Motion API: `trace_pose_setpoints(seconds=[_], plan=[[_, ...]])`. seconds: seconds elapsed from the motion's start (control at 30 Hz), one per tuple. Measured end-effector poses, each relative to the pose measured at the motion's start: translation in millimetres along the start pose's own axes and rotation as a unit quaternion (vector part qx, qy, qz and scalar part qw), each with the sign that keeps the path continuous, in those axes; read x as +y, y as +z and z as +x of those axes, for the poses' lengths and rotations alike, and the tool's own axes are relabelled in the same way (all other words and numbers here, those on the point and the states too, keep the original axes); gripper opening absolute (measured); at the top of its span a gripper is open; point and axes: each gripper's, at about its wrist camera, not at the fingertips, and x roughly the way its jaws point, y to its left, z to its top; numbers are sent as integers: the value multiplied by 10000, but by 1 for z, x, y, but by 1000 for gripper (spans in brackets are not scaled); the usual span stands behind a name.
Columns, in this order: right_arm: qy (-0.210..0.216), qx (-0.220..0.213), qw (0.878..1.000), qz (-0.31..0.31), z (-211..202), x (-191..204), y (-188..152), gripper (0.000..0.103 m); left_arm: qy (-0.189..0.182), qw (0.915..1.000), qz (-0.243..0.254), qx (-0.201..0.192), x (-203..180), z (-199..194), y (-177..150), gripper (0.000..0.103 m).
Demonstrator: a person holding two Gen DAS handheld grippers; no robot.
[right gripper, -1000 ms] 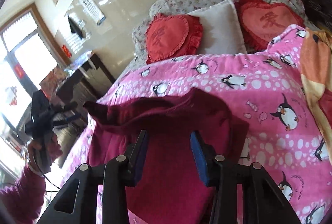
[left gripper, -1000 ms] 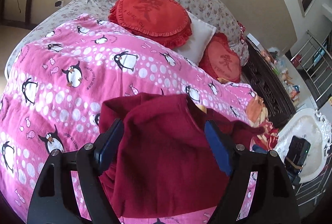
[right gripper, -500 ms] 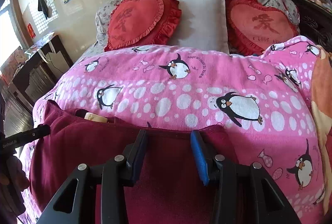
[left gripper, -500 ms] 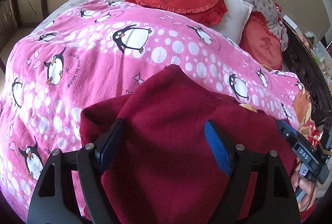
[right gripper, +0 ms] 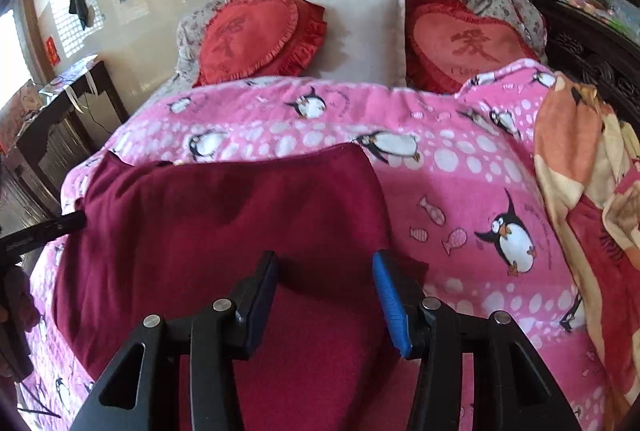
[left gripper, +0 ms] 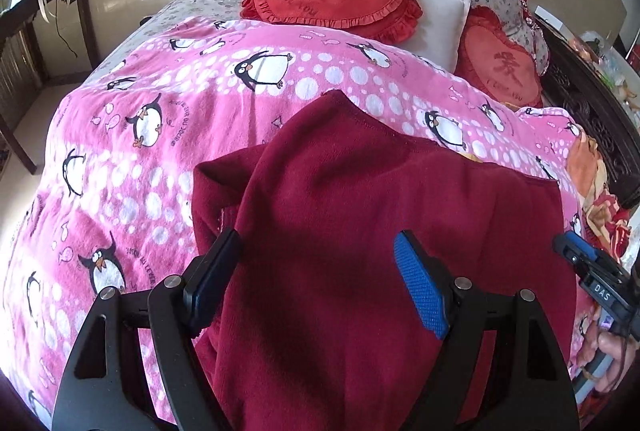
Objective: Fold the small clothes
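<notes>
A dark red garment (left gripper: 360, 211) lies spread on the pink penguin blanket (left gripper: 140, 151) of a bed. My left gripper (left gripper: 316, 275) hovers over its near left part. Its jaws stand wide apart, the cloth runs between them and the blue pad (left gripper: 420, 291) is bare. In the right wrist view the same garment (right gripper: 224, 223) has its far edge folded flat. My right gripper (right gripper: 326, 299) is over its near right corner, jaws opening, cloth below them and the pads off it. Each gripper shows at the edge of the other's view: right gripper (left gripper: 592, 271), left fingers (right gripper: 44, 231).
Two red heart cushions (right gripper: 256, 35) and a white pillow (right gripper: 360, 31) lean at the head of the bed. An orange patterned blanket (right gripper: 580, 171) is bunched at the right edge. Dark carved wood (left gripper: 592, 119) runs along the right, and a dark table (left gripper: 24, 15) stands left.
Both grippers came down and tilted toward the bed. The garment went from hanging lifted to lying flat on the blanket. The right jaws widened.
</notes>
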Motion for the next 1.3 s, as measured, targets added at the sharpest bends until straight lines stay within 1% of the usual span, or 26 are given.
trace_pose_setpoints(seconds=[0.07,0.13,0.17,0.27,0.37,0.47,0.57,0.67,0.73,0.8,0.87,0.9,0.97,1.03,1.13,1.23,1.27,1.3], plan=[[-3,-73,10000,-20,6,-2,-1,53,0,10000,-16,-5,2,-6,-3,80],[-15,42,10000,-7,5,0,5,53,5,10000,-25,-43,4,-12,-6,80],[-11,73,10000,12,0,2,7,53,15,10000,-13,-62,5,-15,-7,80],[125,-45,9999,38,-21,8,9,53,73,9999,53,-73,7,-21,-13,80],[225,-193,9995,-95,-39,22,2,53,88,9999,56,-70,10,-25,-21,80],[287,-176,9993,-148,-46,30,-9,53,37,10000,-31,-36,16,-29,-31,80],[213,-144,9997,-20,-43,26,-20,53,23,9999,-131,-26,24,-34,-44,80],[52,7,9995,298,-31,11,-26,53,34,9995,-312,10,37,-36,-61,80],[151,206,9987,451,-18,1,-27,53,77,9986,-509,137,49,-30,-73,80],[79,316,9988,374,-14,2,-25,53,95,9970,-720,278,61,-23,-83,80],[-5,308,9993,199,-21,13,-19,53,72,9949,-917,405,71,-16,-94,80],[55,254,9996,144,-27,20,-16,53,25,9938,-1010,454,75,-13,-99,80],[352,101,9993,70,-40,39,-9,53,-25,9936,-1071,369,77,-12,-104,80],[700,25,9975,-70,-45,63,1,53,19,9946,-997,288,74,-13,-107,80],[1086,42,9934,-379,-41,108,14,53,-28,9949,-979,250,74,-12,-110,80],[1195,29,9892,-846,-28,159,23,53,-179,9939,-1066,195,79,-11,-111,80],[1204,21,9872,-1042,-22,176,26,51,-215,9938,-1076,175,81,-12,-112,80],[1203,31,9854,-1206,-16,191,29,45,-239,9938,-1079,155,82,-12,-113,80]])
